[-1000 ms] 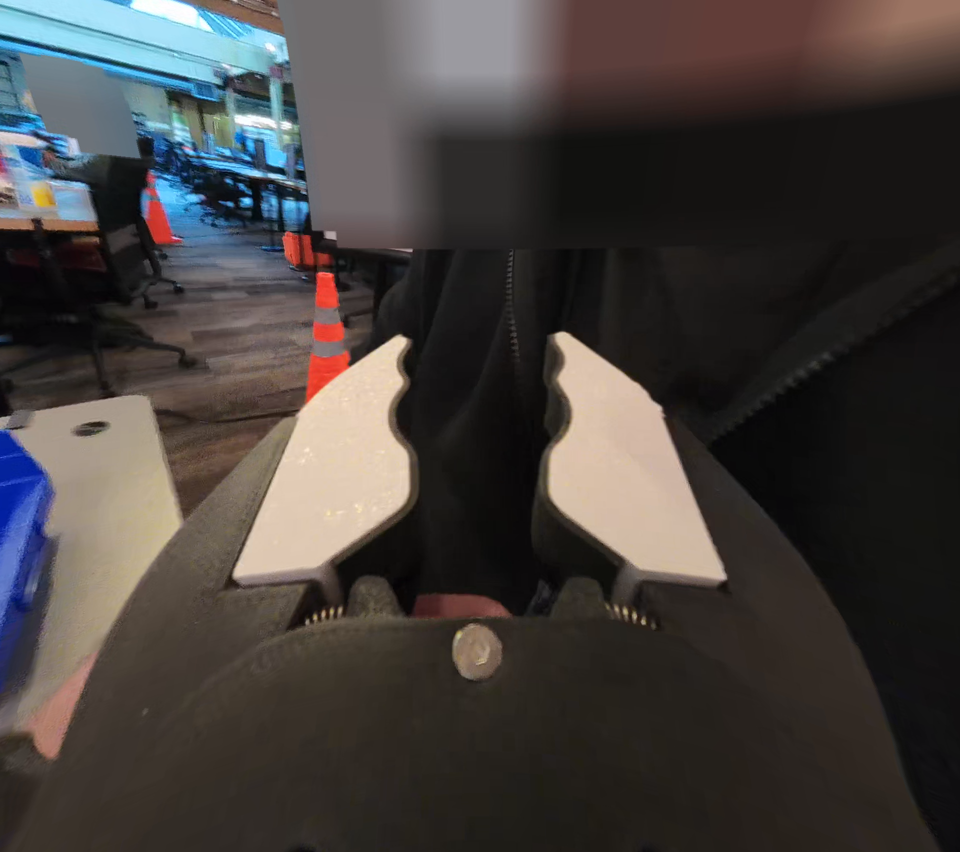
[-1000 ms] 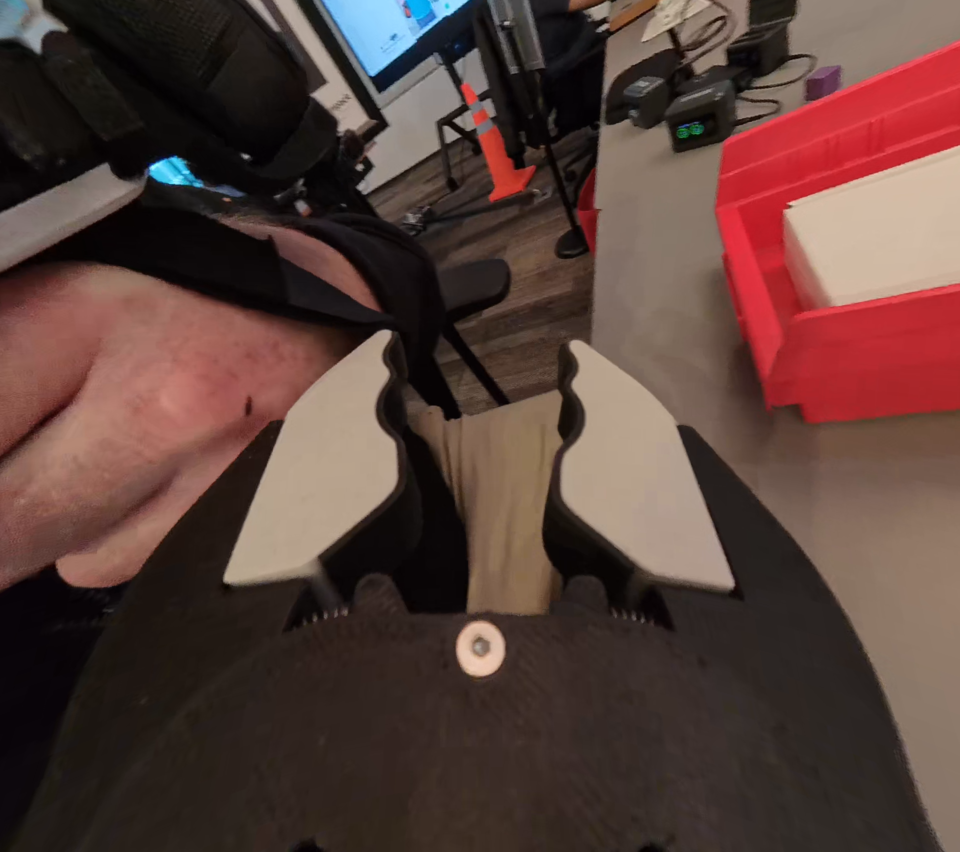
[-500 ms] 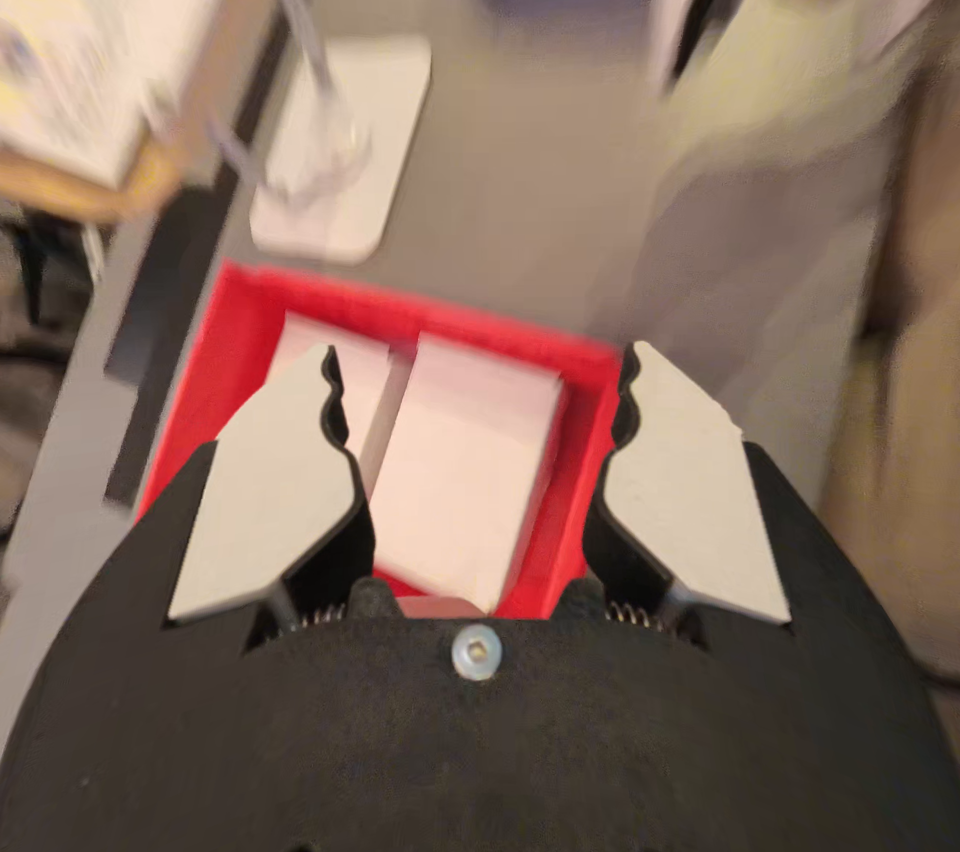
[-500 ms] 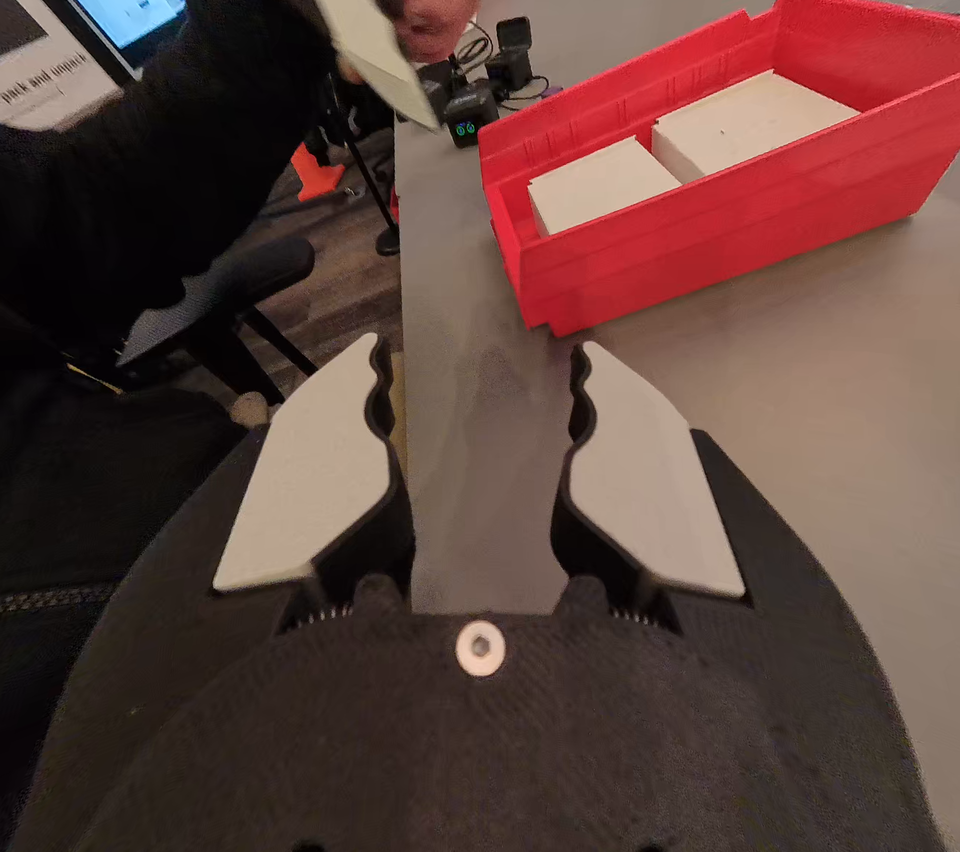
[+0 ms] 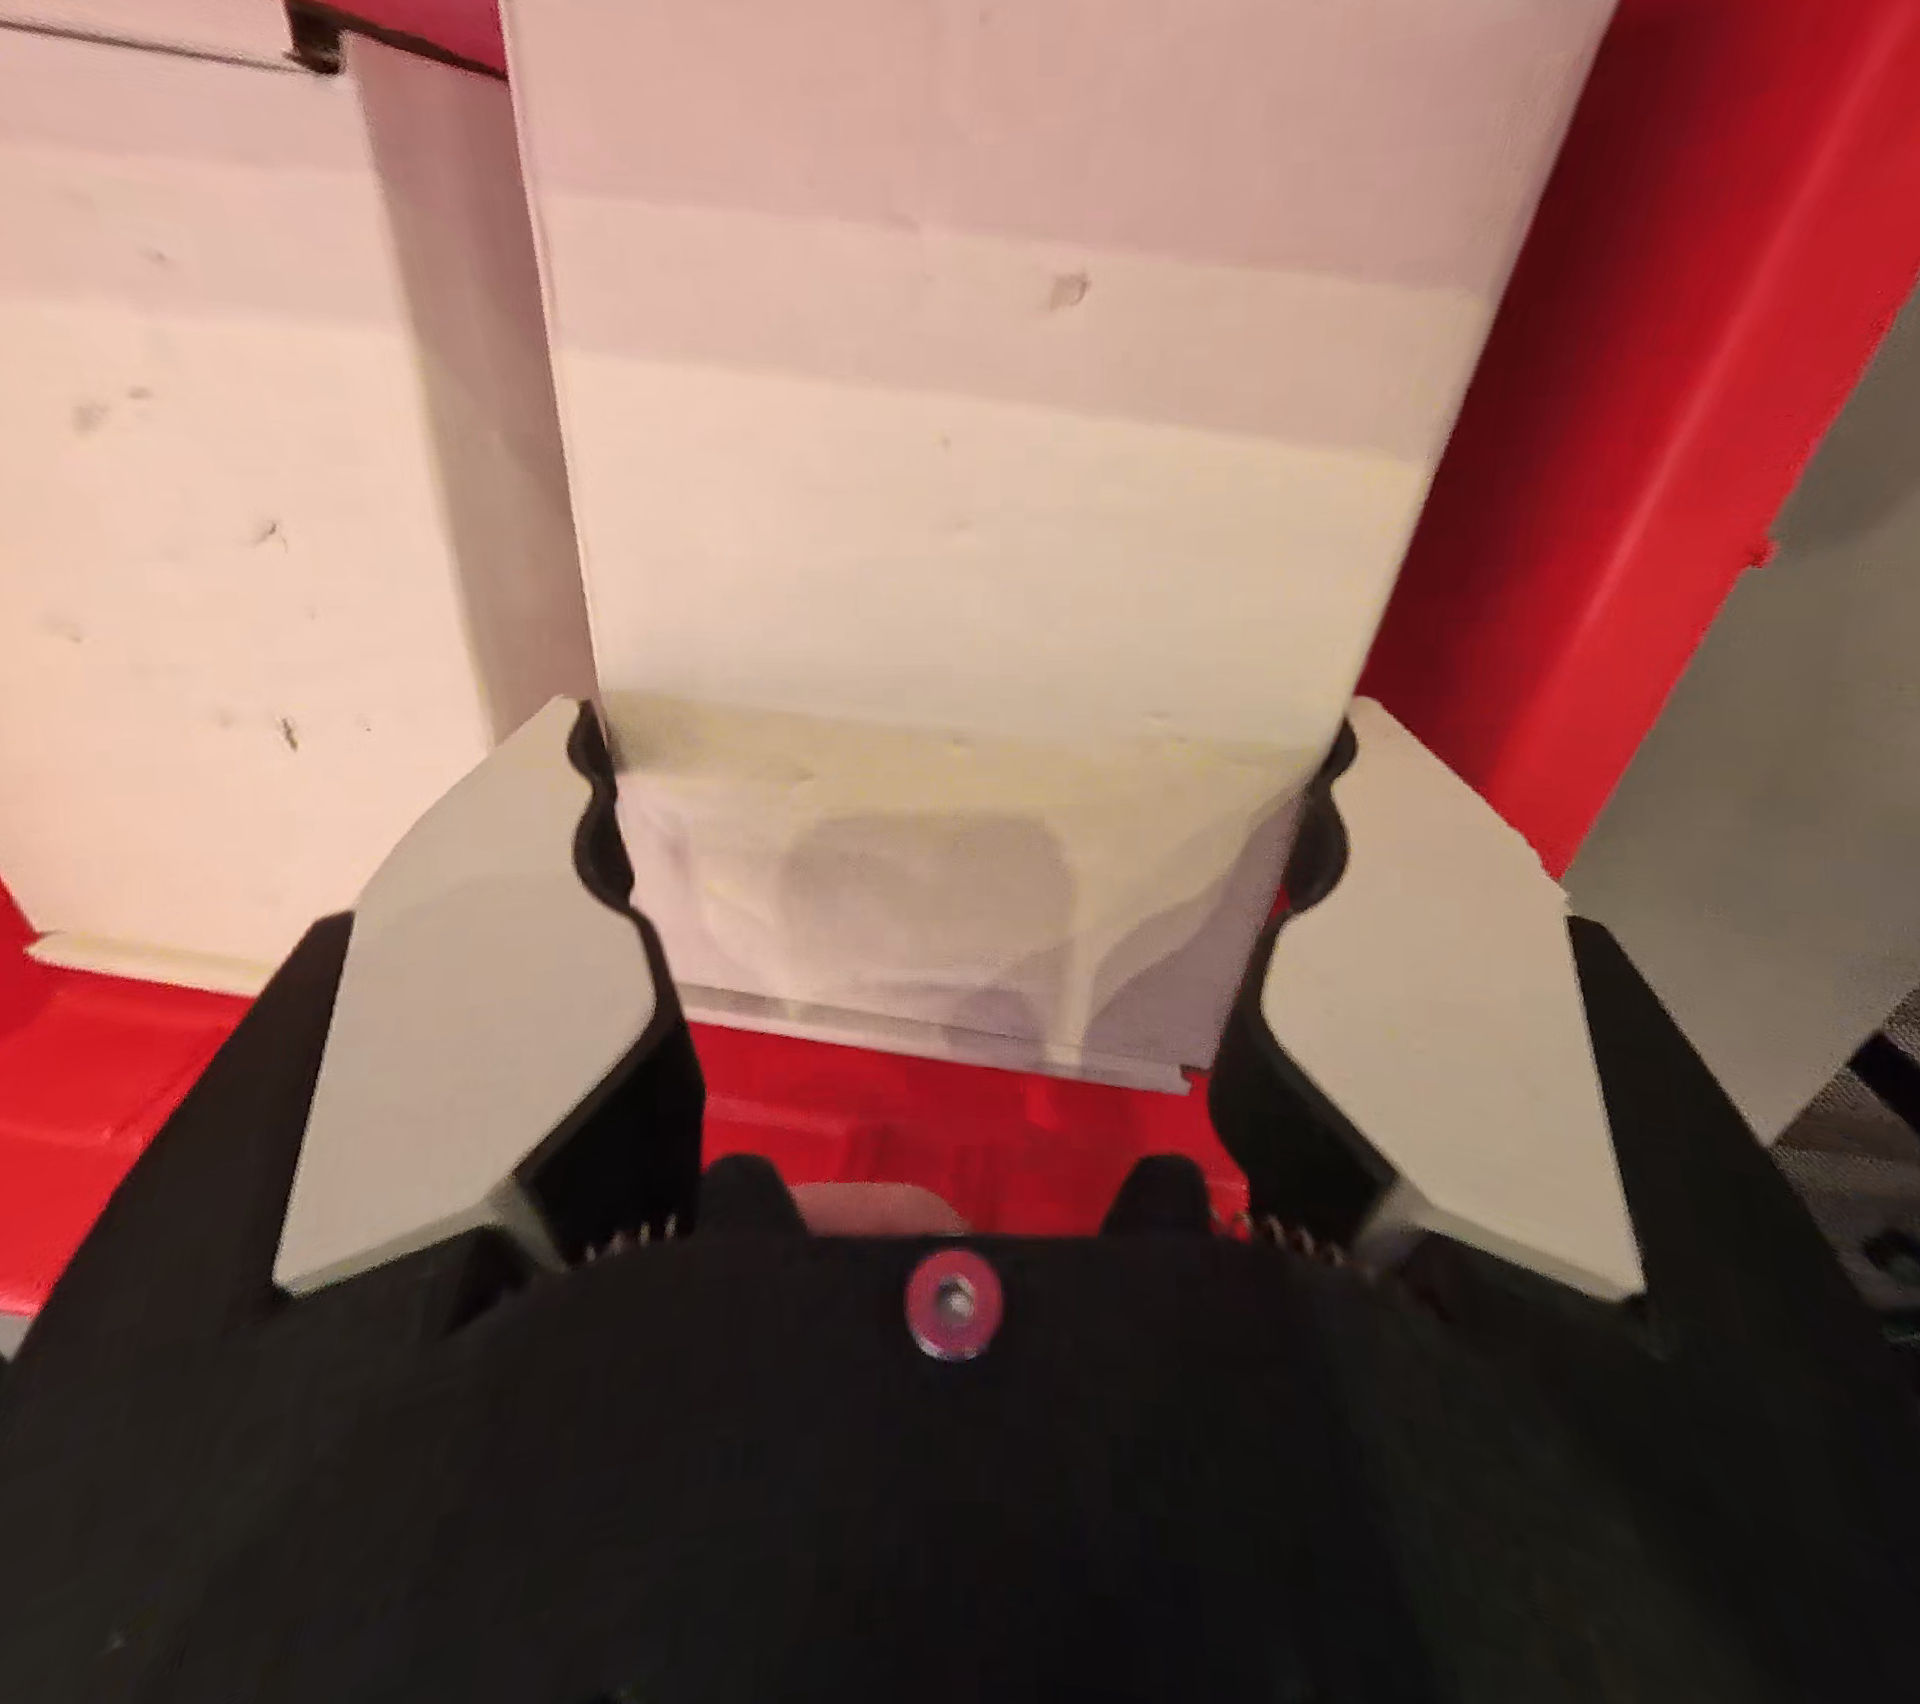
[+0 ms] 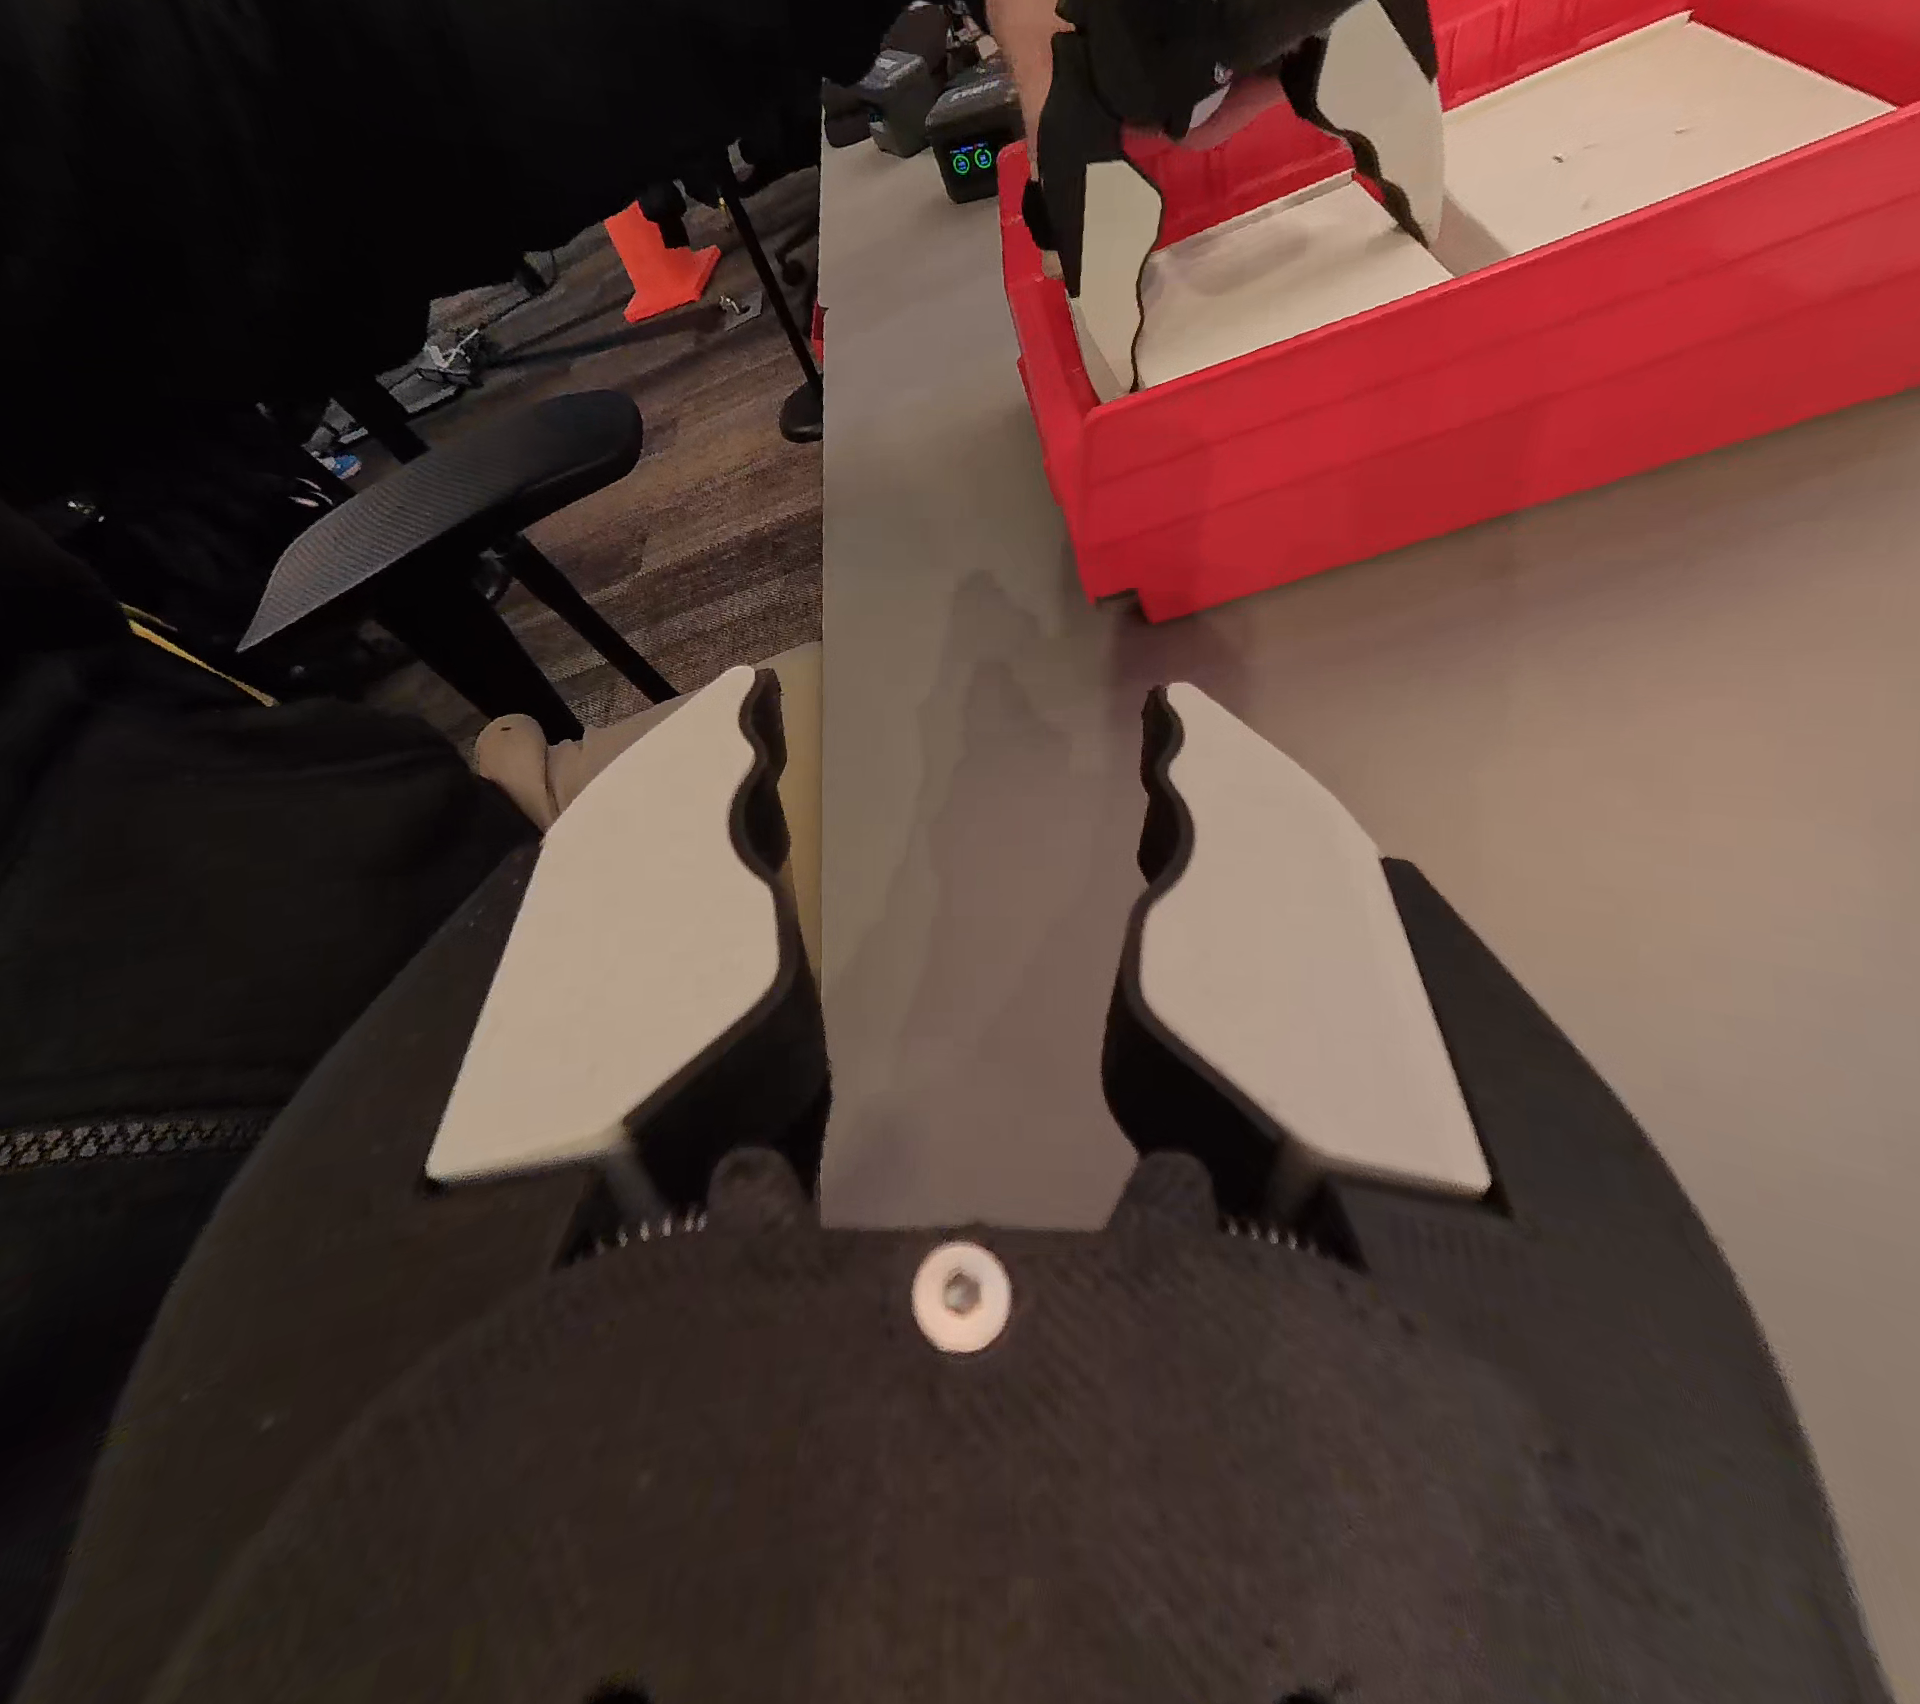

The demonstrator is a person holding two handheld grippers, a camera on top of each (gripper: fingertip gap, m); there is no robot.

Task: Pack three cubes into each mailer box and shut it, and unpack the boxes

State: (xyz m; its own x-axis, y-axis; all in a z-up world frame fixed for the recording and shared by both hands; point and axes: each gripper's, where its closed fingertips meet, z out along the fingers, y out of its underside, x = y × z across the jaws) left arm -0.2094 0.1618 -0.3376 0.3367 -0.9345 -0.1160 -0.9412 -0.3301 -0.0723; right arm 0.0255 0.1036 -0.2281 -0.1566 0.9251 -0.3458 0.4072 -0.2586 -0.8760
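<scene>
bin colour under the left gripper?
Red bin, holding white mailer boxes; clearest in the right wrist view.

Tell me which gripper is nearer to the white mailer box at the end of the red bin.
Left. The left gripper has its fingers on either side of the white mailer box inside the red bin. The right gripper hangs open over the bare grey table, outside the bin.
</scene>
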